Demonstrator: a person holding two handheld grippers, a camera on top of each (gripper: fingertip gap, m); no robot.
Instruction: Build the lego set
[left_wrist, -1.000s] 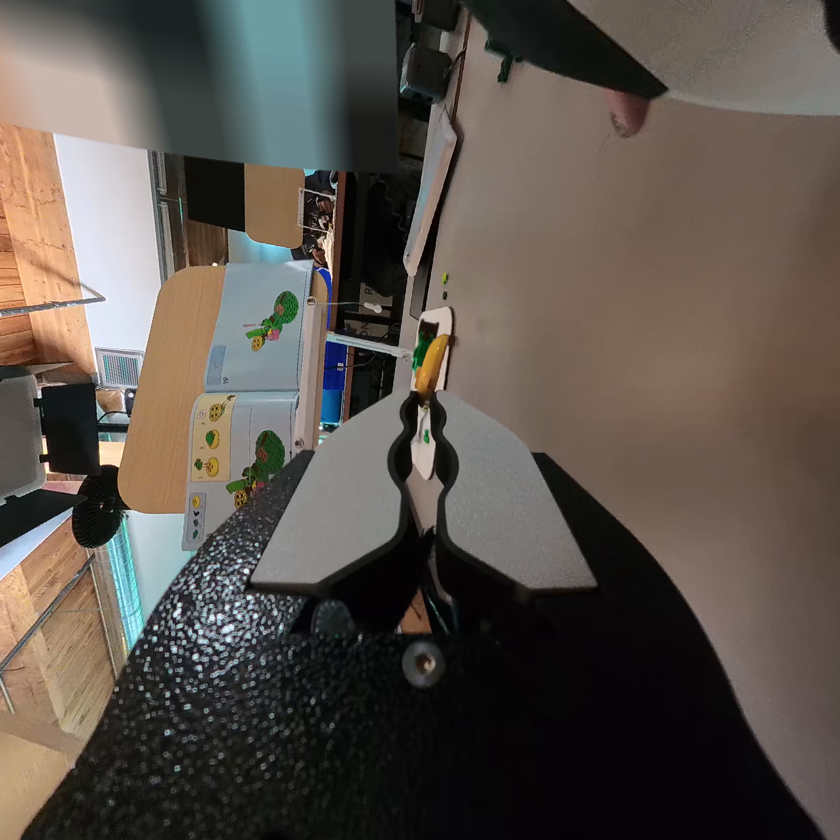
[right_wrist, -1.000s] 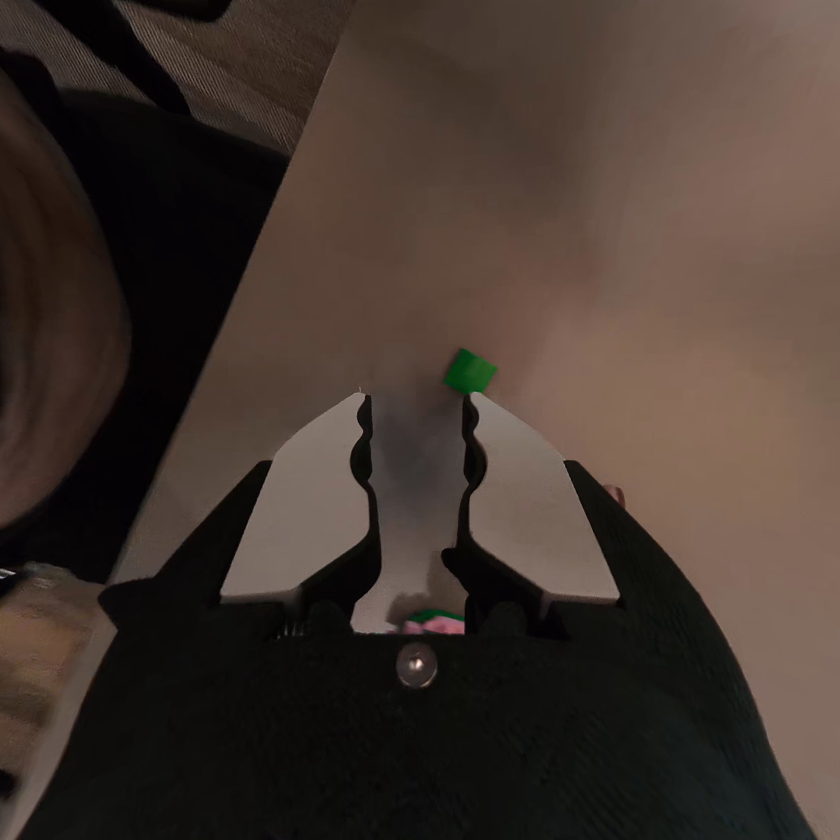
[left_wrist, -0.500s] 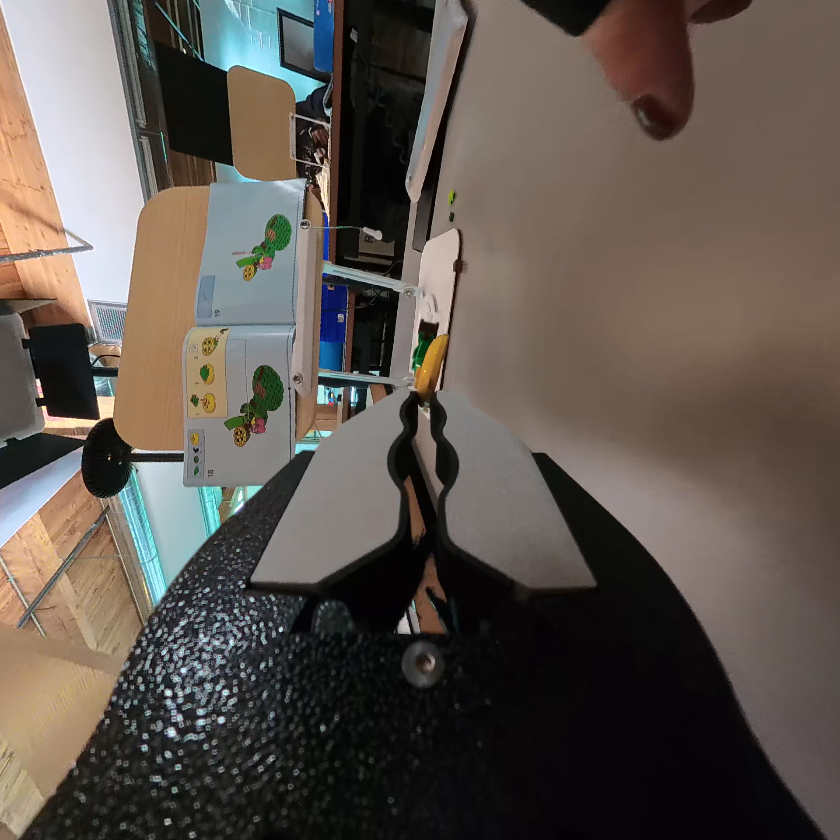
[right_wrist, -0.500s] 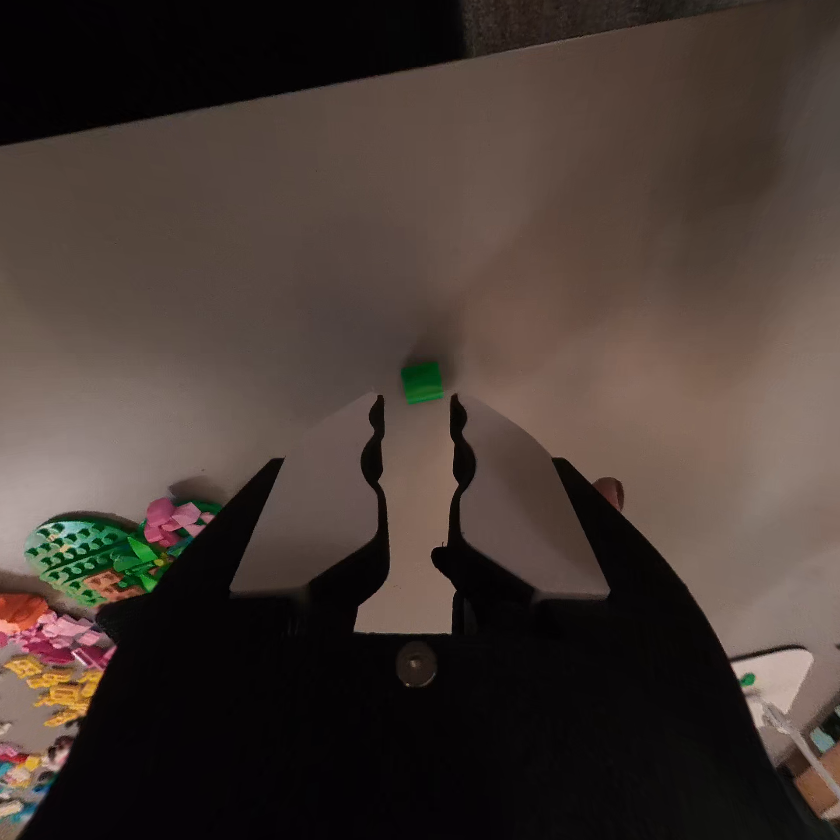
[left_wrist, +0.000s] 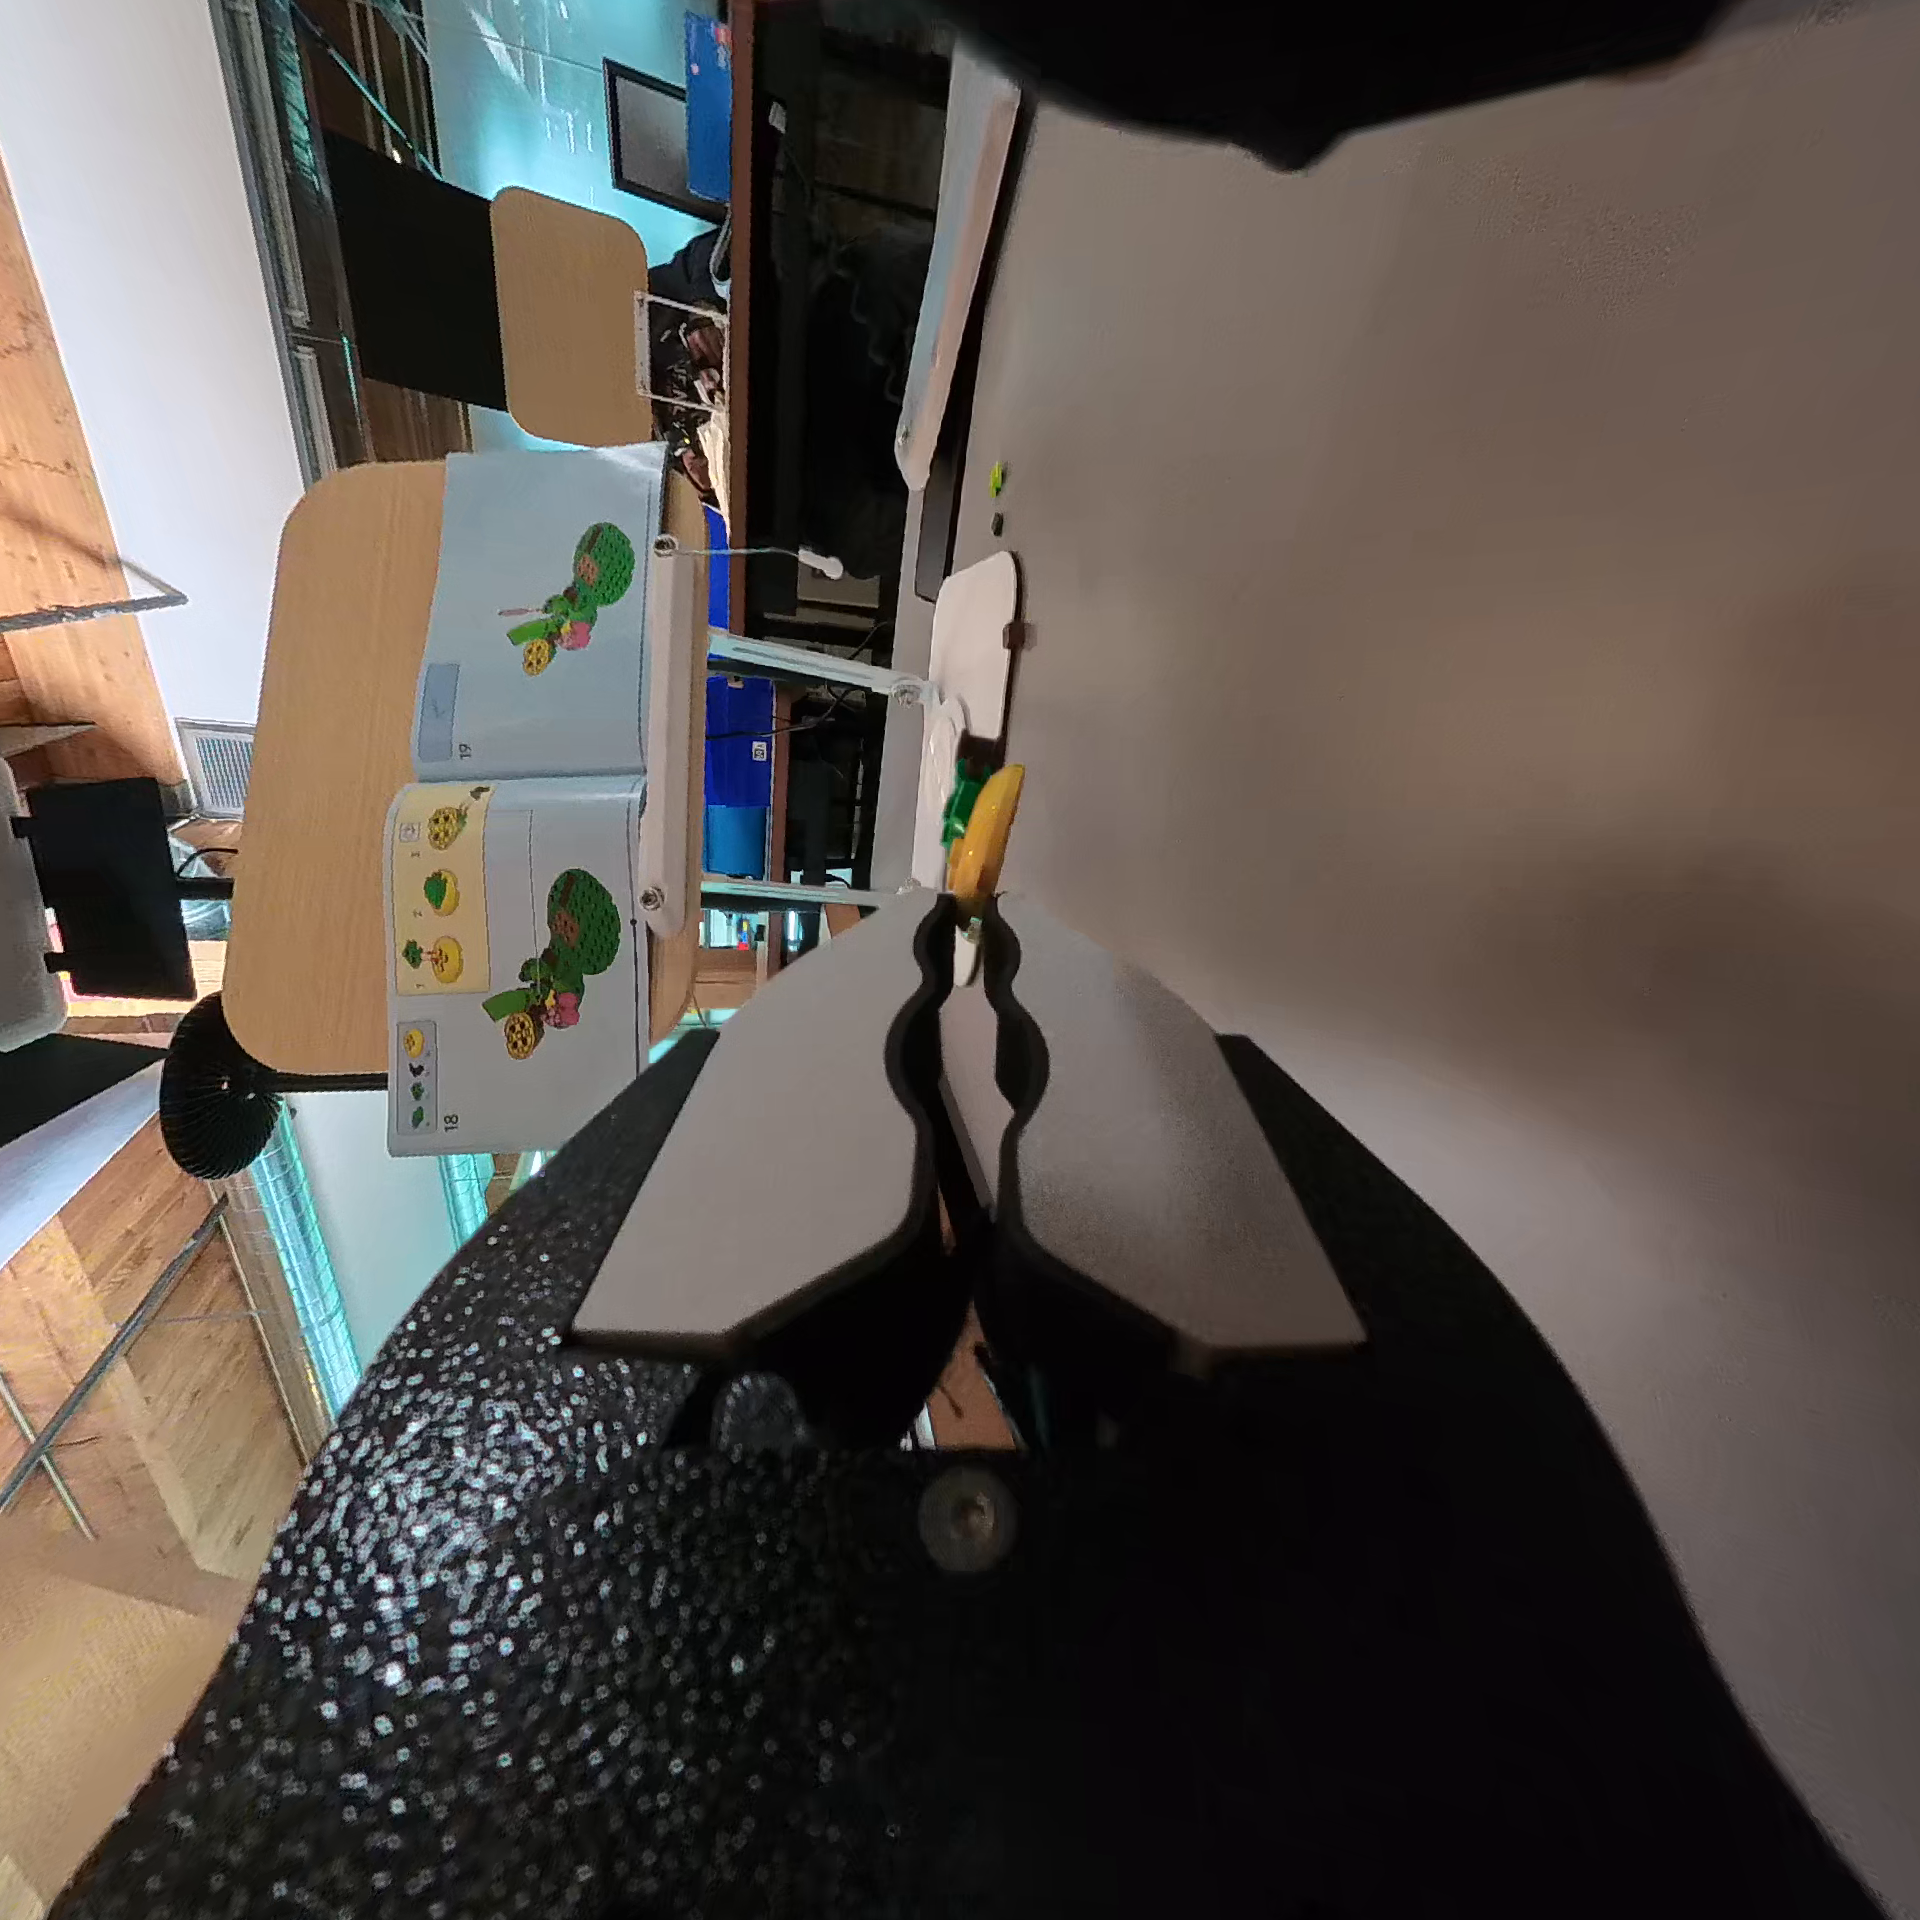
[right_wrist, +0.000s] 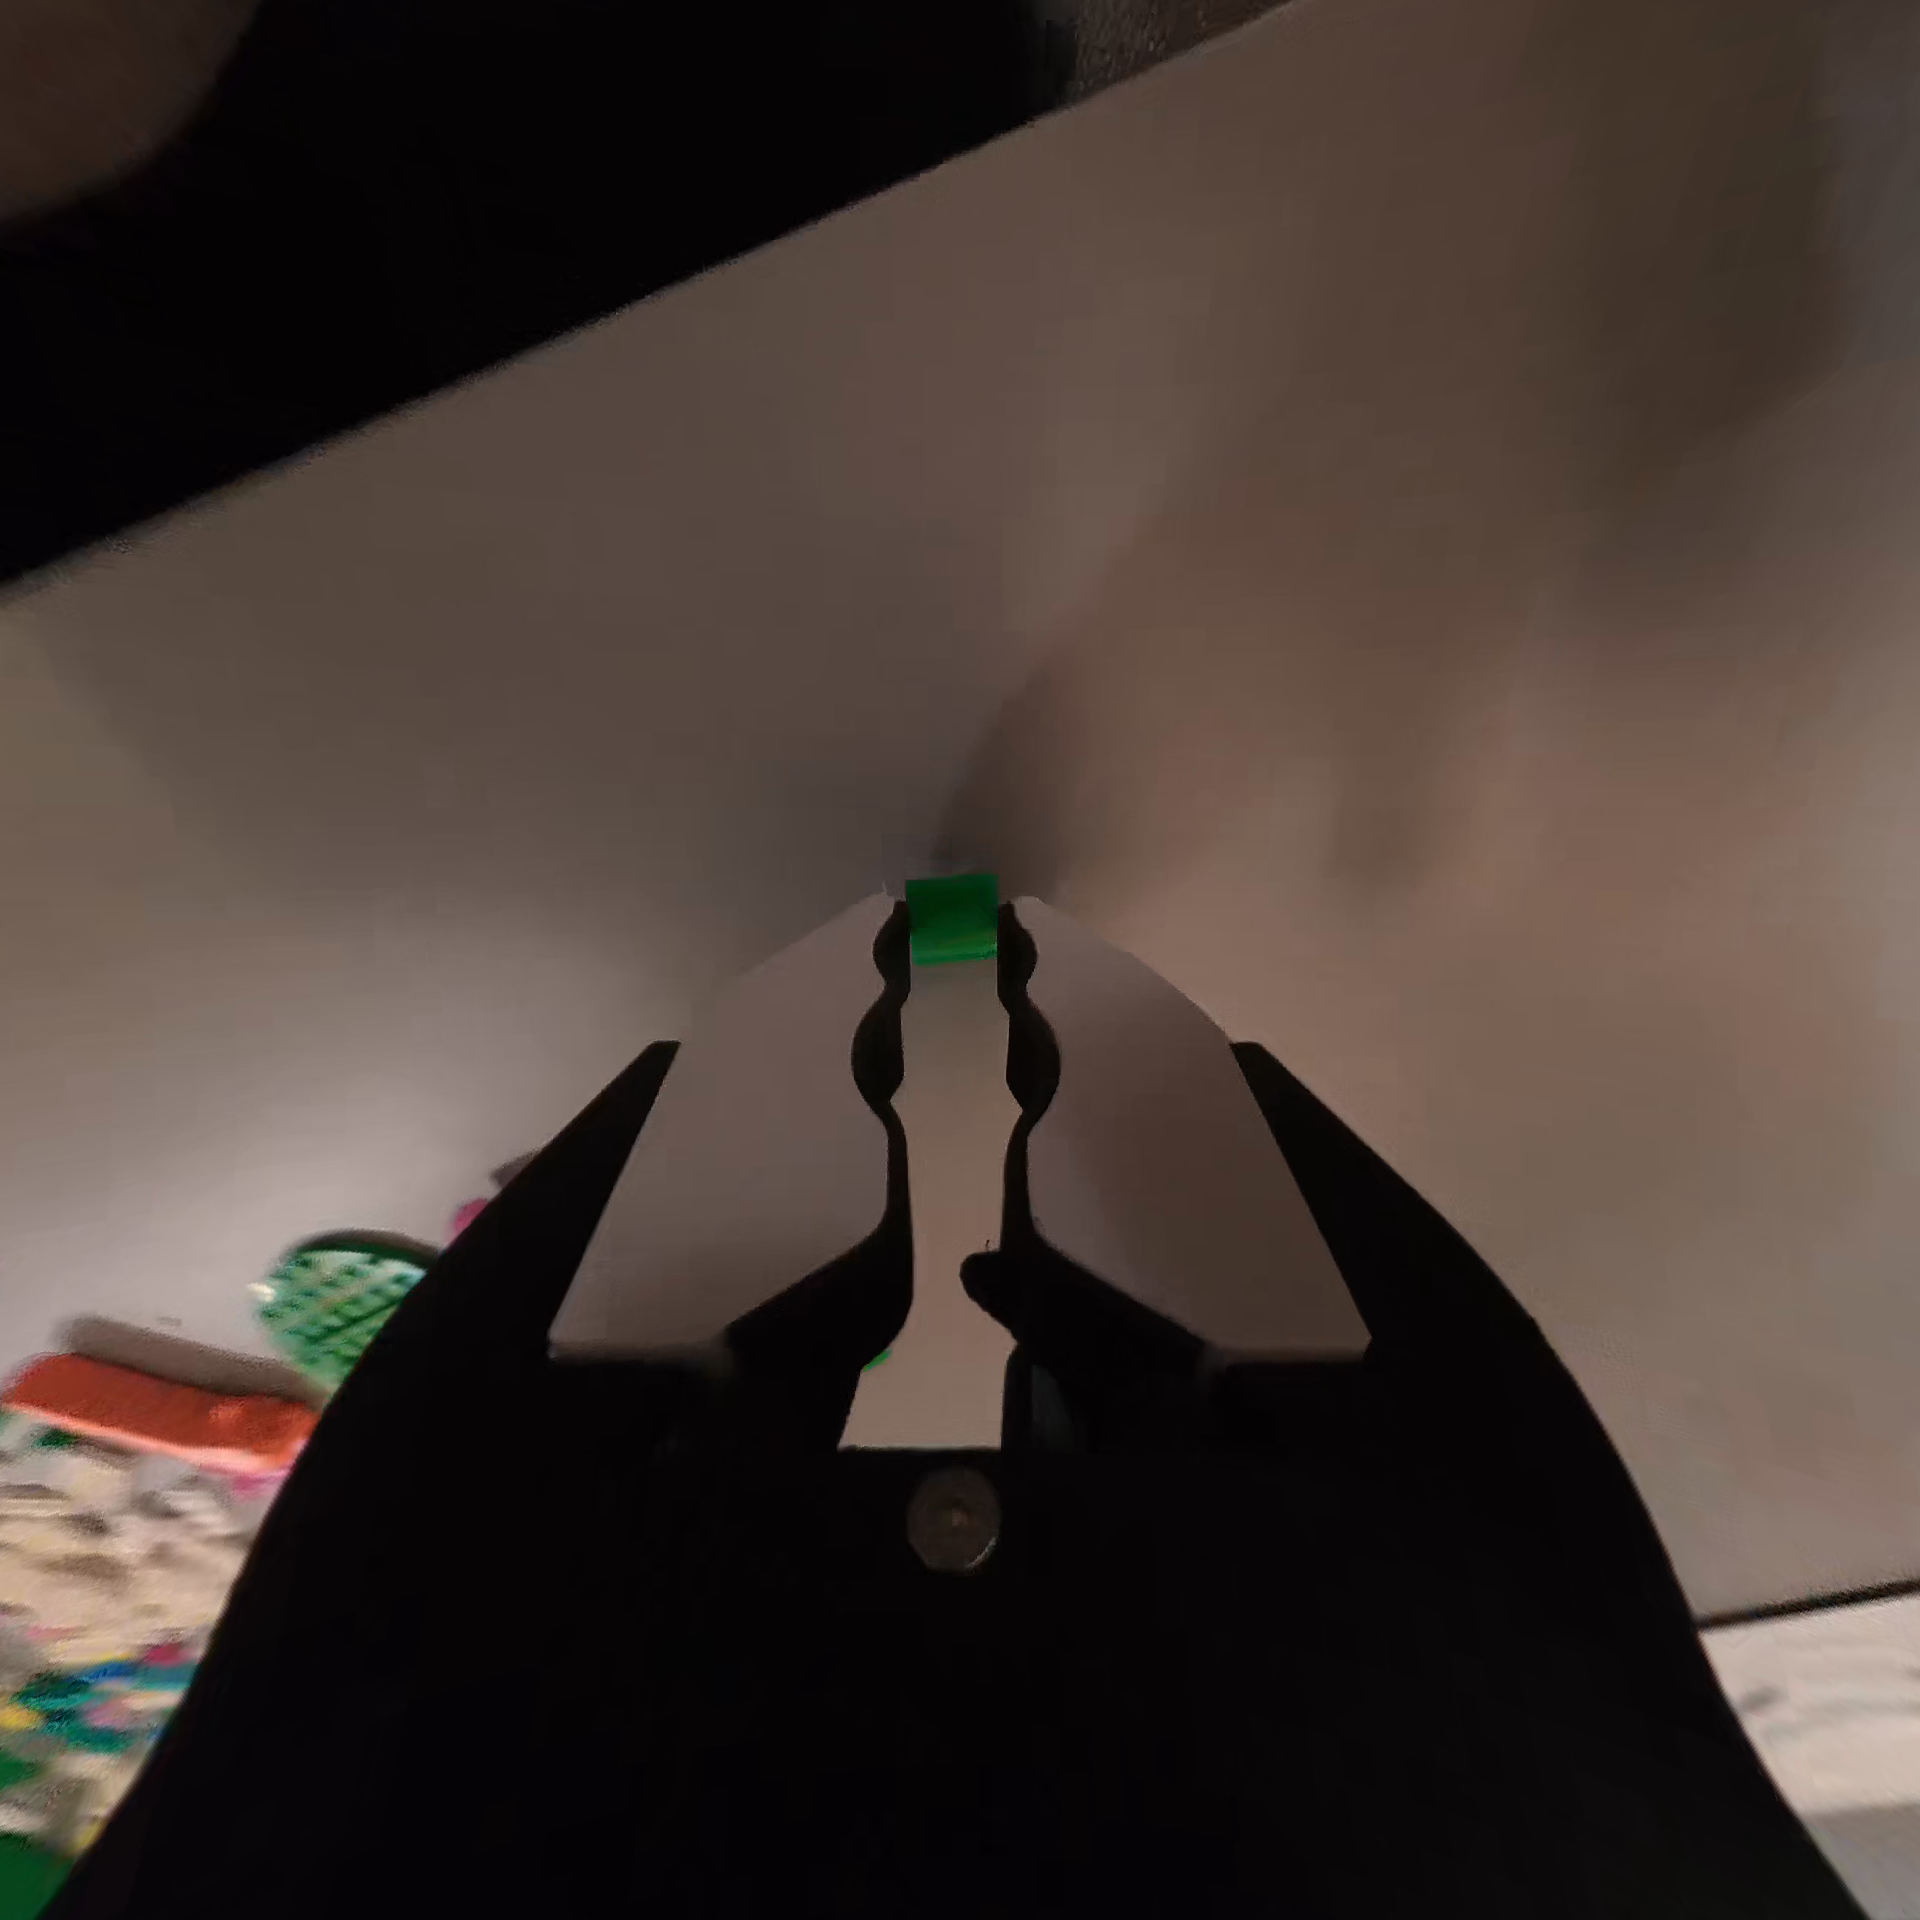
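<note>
Lego green brick (right_wrist: 951, 921) sits between the right gripper (right_wrist: 951, 914) jaws, clamped at their very tips near the desk (right_wrist: 1351, 623) front edge; it could slip out. Left gripper (left_wrist: 968, 914) jaws nearly together, holding a yellow-green piece (left_wrist: 982, 831)

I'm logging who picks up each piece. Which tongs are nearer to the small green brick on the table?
Right. The right tongs have the small green brick between their tips, apparently gripped. The left tongs sit elsewhere, nearly shut by a yellow and green piece; that brick isn't in their view.
</note>
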